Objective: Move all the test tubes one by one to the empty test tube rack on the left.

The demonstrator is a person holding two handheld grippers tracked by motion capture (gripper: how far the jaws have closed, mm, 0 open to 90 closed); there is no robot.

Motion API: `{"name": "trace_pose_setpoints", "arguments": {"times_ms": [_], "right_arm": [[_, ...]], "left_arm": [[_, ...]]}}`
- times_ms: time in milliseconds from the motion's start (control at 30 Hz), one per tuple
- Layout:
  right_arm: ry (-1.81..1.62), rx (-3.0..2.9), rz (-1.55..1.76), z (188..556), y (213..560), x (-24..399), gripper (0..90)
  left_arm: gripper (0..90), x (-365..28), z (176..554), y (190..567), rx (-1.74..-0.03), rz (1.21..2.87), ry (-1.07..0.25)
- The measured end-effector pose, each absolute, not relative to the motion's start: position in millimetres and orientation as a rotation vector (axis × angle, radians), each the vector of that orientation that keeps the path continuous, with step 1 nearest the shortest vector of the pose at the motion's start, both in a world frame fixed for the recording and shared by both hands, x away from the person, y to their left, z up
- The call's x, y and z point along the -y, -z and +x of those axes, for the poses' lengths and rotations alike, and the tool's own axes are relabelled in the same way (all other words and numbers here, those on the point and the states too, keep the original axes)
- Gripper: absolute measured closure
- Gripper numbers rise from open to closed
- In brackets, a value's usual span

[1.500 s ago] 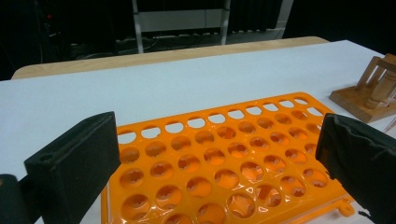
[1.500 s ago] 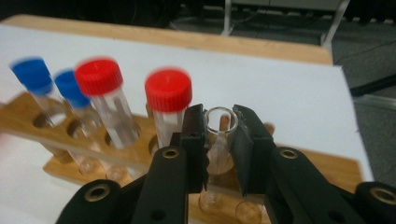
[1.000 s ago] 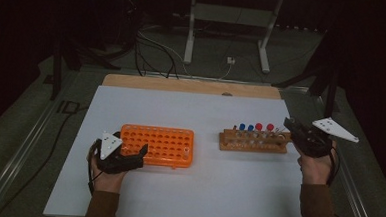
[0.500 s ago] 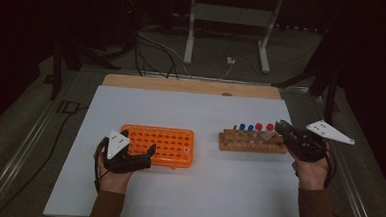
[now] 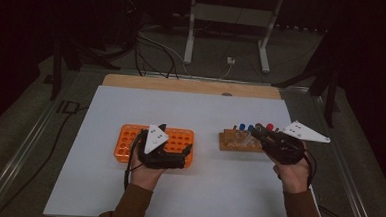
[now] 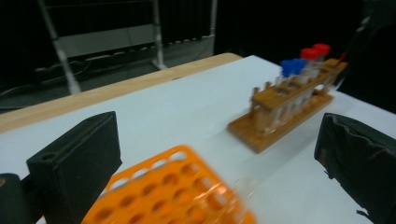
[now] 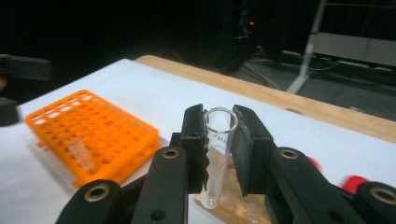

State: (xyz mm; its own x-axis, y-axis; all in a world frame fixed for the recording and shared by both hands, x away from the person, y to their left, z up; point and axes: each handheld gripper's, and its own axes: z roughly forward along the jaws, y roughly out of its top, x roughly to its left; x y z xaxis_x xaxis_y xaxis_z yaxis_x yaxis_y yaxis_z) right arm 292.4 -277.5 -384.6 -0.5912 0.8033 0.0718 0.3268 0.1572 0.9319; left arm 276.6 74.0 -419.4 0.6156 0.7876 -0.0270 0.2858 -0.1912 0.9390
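Right gripper view: right gripper (image 7: 219, 140) clamped on uncapped glass tube (image 7: 215, 158), seemingly just lifted from wooden rack (image 5: 239, 141); left gripper (image 6: 224, 154) spread wide beside orange rack (image 6: 173, 196); next, lower tube upright into an orange well.

From where I stand, nothing here can be read. The clear tube (image 7: 217, 154) clamped in the right hand-held gripper (image 7: 218, 140) carries faint pale printing on its wall just below the rim, between the pads, but it is too small and blurred to make out. No legible label, brand, number or sign stands on anything else around the hand-held grippers.
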Motion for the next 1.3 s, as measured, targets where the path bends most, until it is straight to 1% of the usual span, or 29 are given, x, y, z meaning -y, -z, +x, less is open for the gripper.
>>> {"name": "trace_pose_setpoints", "arguments": {"times_ms": [300, 500, 633, 700, 733, 767, 800, 833, 900, 933, 1000, 1067, 1100, 1167, 1200, 1300], "right_arm": [[-1.453, -2.078, 1.022, 291, 391, 253, 76.3], [-1.465, -2.116, 0.990, 289, 393, 242, 76.3], [-1.464, -2.148, 0.964, 287, 395, 233, 76.2], [-1.463, -2.154, 0.959, 287, 396, 231, 76.2], [-1.465, -2.160, 0.957, 286, 397, 229, 76.2], [-1.464, -2.170, 0.951, 286, 398, 226, 76.2], [-1.464, -2.170, 0.951, 286, 398, 226, 76.2], [-1.466, -2.178, 0.947, 286, 398, 224, 76.2], [-1.472, -2.184, 0.946, 286, 399, 223, 76.2], [-1.472, -2.184, 0.946, 286, 399, 223, 76.2], [-1.477, -2.193, 0.944, 285, 399, 222, 76.2], [-1.482, -2.195, 0.943, 285, 399, 222, 76.2], [-1.482, -2.195, 0.943, 285, 399, 222, 76.2], [-1.490, -2.201, 0.942, 285, 400, 221, 76.2], [-1.490, -2.201, 0.942, 285, 400, 221, 76.2], [-1.481, -2.208, 0.938, 285, 401, 219, 76.3]], "left_arm": [[5.5, -26, 282, 418, -0.771, 1.839, -0.511], [7.3, -5, 285, 424, -0.738, 1.894, -0.470], [16.6, 8, 286, 427, -0.712, 1.914, -0.456], [17.3, 14, 286, 427, -0.703, 1.926, -0.457], [21.3, 16, 286, 427, -0.696, 1.930, -0.464], [31.5, 17, 285, 427, -0.689, 1.931, -0.461], [31.5, 19, 285, 428, -0.679, 1.927, -0.451], [44.3, 20, 285, 428, -0.662, 1.925, -0.437], [53.7, 21, 284, 428, -0.644, 1.925, -0.427], [53.7, 21, 284, 428, -0.640, 1.926, -0.421], [62.3, 22, 285, 428, -0.634, 1.920, -0.408], [65.2, 23, 285, 428, -0.633, 1.919, -0.402], [65.2, 23, 286, 428, -0.632, 1.917, -0.397], [69.3, 23, 287, 429, -0.627, 1.920, -0.386], [69.3, 24, 287, 429, -0.625, 1.920, -0.386], [75.4, 25, 287, 430, -0.620, 1.923, -0.381]]}}
